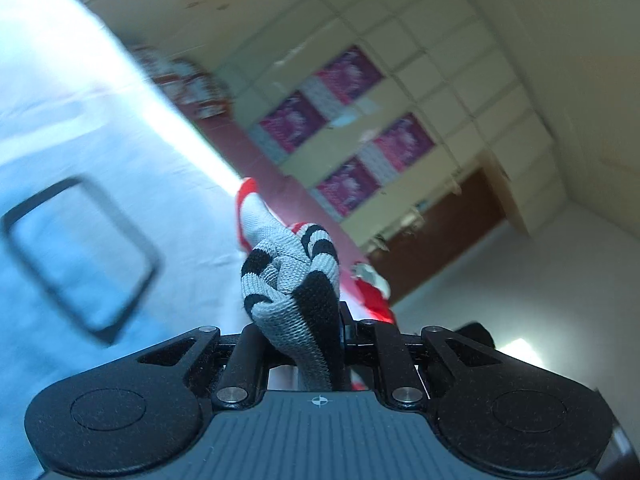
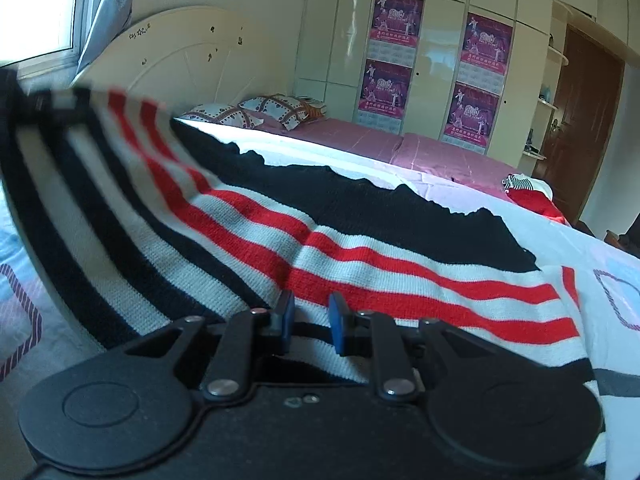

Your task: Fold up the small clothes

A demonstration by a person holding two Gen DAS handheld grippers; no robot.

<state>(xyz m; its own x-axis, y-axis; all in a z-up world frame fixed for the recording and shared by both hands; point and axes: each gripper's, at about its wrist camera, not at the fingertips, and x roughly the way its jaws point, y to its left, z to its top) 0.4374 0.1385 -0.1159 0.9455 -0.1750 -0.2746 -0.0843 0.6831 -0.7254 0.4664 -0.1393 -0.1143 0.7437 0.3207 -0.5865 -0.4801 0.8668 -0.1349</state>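
Note:
In the left wrist view my left gripper is shut on a bunched fold of a knitted garment with grey, black, white and red stripes, lifted off the bed; the cloth hides the fingertips. In the right wrist view the same striped garment lies spread over the bed, its left end raised and blurred. My right gripper hovers low over the near edge of the cloth. Its blue pads stand a little apart with nothing between them.
The bed has a white sheet with printed squares and a pink cover. Pillows lie by the cream headboard. Another red and striped garment lies at the far bed edge. A wardrobe with posters and a brown door stand behind.

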